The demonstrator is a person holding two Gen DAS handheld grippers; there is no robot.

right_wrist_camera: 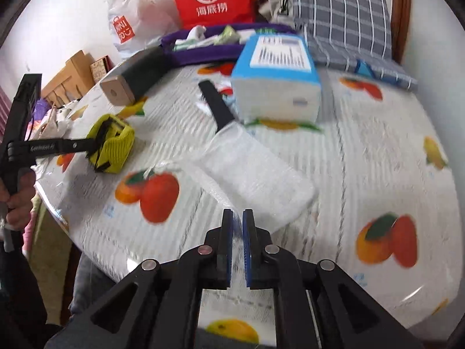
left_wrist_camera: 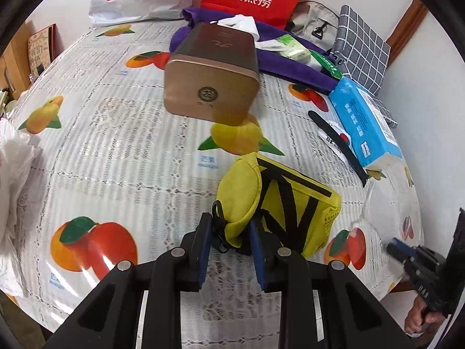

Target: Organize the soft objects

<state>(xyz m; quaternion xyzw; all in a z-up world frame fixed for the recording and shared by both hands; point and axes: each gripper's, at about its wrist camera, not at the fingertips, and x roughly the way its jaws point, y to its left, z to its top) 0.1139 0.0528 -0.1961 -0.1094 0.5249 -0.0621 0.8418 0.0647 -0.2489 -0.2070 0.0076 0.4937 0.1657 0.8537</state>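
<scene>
Near the table's front edge, a yellow pouch [left_wrist_camera: 279, 203] with black straps lies on the fruit-print tablecloth [left_wrist_camera: 116, 133]; its nearest corner is pinched between the fingers of the left gripper [left_wrist_camera: 229, 232]. Pouch judged light, limp, likely to sag and swing if lifted by that corner; a hold nearer the body or strap would be steadier. Long axis runs from the gripped corner away toward the right, mesh end farthest. Right gripper [right_wrist_camera: 237, 221] is nearly closed on nothing, poised over a clear plastic bag [right_wrist_camera: 255, 180].
</scene>
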